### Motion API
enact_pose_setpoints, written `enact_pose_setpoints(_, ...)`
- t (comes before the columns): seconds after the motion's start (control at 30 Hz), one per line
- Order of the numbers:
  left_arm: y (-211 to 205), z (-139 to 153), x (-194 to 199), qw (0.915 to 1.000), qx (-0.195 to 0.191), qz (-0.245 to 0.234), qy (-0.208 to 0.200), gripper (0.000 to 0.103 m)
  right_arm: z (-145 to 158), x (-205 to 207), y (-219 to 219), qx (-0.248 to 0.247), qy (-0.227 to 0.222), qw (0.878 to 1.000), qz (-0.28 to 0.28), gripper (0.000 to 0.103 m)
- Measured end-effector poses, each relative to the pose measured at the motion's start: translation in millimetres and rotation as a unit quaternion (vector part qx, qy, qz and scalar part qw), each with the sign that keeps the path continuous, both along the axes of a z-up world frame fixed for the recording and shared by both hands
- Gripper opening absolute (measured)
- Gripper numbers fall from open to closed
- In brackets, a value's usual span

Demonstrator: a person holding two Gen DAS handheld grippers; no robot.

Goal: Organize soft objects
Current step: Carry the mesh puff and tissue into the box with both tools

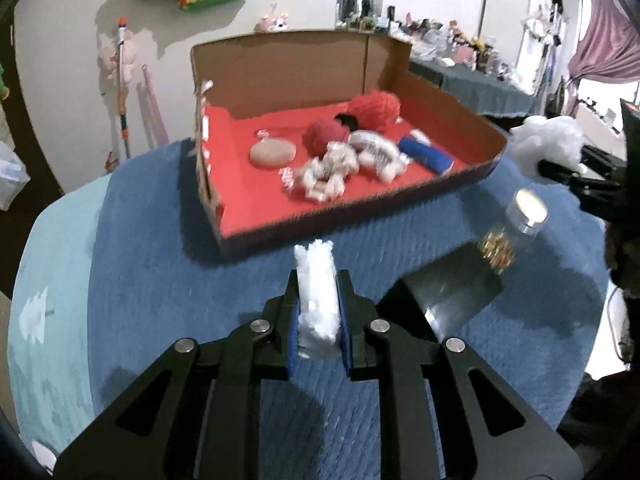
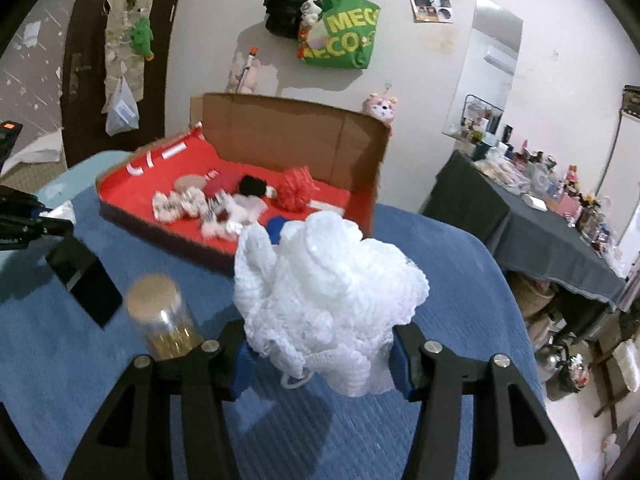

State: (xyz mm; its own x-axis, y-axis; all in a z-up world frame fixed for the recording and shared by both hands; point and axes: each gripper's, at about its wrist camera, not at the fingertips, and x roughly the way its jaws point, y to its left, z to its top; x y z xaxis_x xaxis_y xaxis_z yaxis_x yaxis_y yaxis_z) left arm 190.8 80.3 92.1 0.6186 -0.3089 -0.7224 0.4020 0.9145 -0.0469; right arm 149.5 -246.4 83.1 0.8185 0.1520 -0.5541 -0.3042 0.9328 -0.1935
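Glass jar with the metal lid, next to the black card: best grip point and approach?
Grip the glass jar across its clear cylindrical body, below the lid, coming in level from the open near side. It stands upright; the black card lies flat beside it. Both grippers are full now.

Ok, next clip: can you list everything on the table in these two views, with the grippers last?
Cardboard box with red lining: one, on the blue mat.
Red yarn ball: one, inside the box.
Tan round pad: one, inside the box.
Blue roll: one, inside the box.
Clear jar with gold lid: one, on the mat.
Black flat rectangle: one, beside the jar.
White mesh pouf: one, in the right hand-held gripper.
White soft piece: one, in the left hand-held gripper.
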Motion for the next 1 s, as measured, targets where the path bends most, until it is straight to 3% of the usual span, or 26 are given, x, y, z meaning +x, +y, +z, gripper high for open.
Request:
enact_pose_setpoints(0.27,-18,32,31,0.9985,-0.036,-0.04,-0.01,0.015,41,35,16,0.069,-0.002,0.997,0.042,0.057)
enact_pose_setpoints(0.43,-33,50,77,0.9971,-0.059,-0.048,0.005,0.015,69,75,37,0.102,0.004,0.993,0.066,0.057)
enact_pose_setpoints(0.6,-53,51,147,0.9984,-0.044,-0.029,0.022,0.015,88,132,67,0.118,0.022,0.989,0.085,0.058)
enact_pose_setpoints(0.83,-67,16,243,0.998,0.003,0.012,0.062,0.015,65,229,109,0.116,0.097,0.985,0.08,0.058)
enact_pose_setpoints(1.0,-70,-9,283,0.9951,0.014,0.03,0.093,0.015,39,276,123,0.12,0.147,0.979,0.071,0.058)
